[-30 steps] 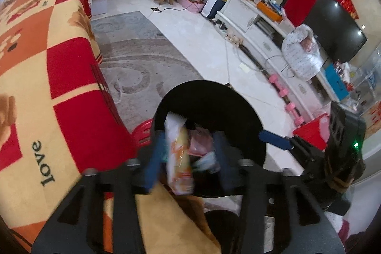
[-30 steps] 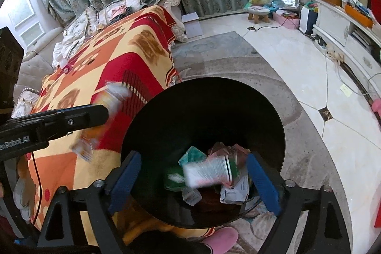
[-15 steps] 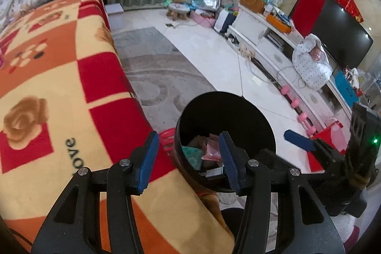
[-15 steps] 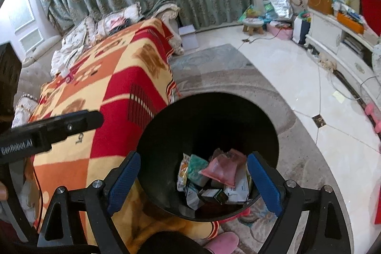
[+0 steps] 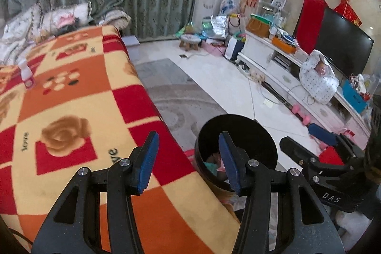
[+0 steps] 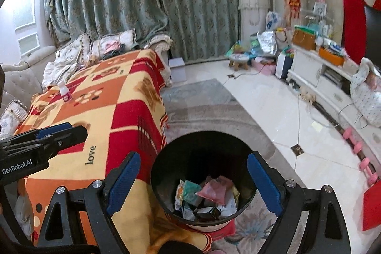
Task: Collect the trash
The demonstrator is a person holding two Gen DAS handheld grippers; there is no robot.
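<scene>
A black round bin (image 6: 202, 149) stands on the floor beside the blanket-covered table (image 6: 107, 99); several crumpled wrappers and small boxes (image 6: 209, 192) lie at its bottom. My right gripper (image 6: 194, 156) hangs above the bin, open wide and empty. In the left wrist view the bin (image 5: 238, 132) sits lower right of the table (image 5: 71, 111), and my left gripper (image 5: 188, 137) is open over the table's edge with nothing between its fingers. A small white bottle with a pink label (image 5: 26, 73) stands on the blanket far back, also seen from the right (image 6: 64, 91).
A grey patterned rug (image 6: 202, 97) lies beyond the bin. A white TV cabinet (image 5: 281, 66) runs along the right wall, with pink dumbbells (image 6: 359, 146) on the floor before it. A small stool (image 5: 189, 41) and bags crowd the far corner. Cushions (image 6: 104, 47) lie behind the table.
A second ago wrappers were dropping past both grippers' fingers into the bin. They now lie inside it. Both grippers have risen and tilted up, so the bin looks smaller and lower.
</scene>
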